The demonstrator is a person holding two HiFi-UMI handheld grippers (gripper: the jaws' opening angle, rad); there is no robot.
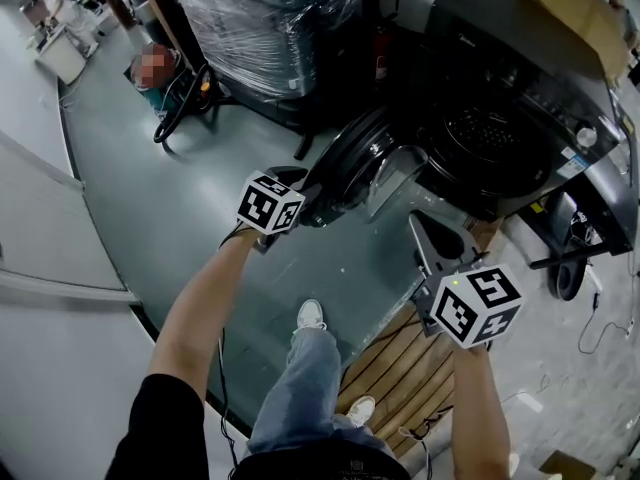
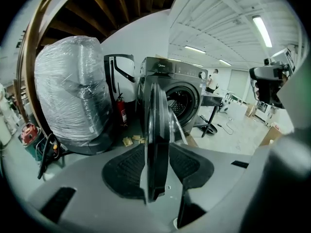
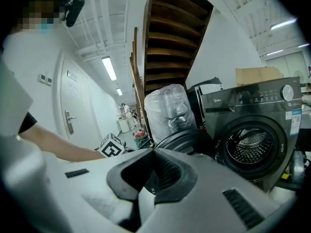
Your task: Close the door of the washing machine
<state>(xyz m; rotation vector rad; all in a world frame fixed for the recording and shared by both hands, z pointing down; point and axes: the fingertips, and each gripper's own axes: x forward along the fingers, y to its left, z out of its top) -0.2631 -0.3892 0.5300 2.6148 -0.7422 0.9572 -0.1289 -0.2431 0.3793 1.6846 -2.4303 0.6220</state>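
Note:
The dark grey washing machine (image 1: 520,98) stands at the upper right, its drum (image 3: 250,147) showing. Its round door (image 1: 345,163) is swung wide open to the left. My left gripper (image 1: 300,183) is at the door's outer rim. In the left gripper view the door (image 2: 156,130) stands edge-on between the two black pads (image 2: 124,171), with my left gripper (image 2: 156,152) open around it. My right gripper (image 1: 420,220) hangs lower right, apart from the door (image 3: 187,140). In its own view my right gripper (image 3: 153,150) is shut with its tips together and nothing in them.
A plastic-wrapped load (image 1: 270,28) and a red fire extinguisher (image 2: 120,109) stand left of the machine. A cardboard box (image 3: 257,75) lies on top of it. A wooden pallet (image 1: 400,358) is under my right arm, with the person's shoes (image 1: 310,313) on the grey floor. A chair base (image 1: 570,258) stands at the right.

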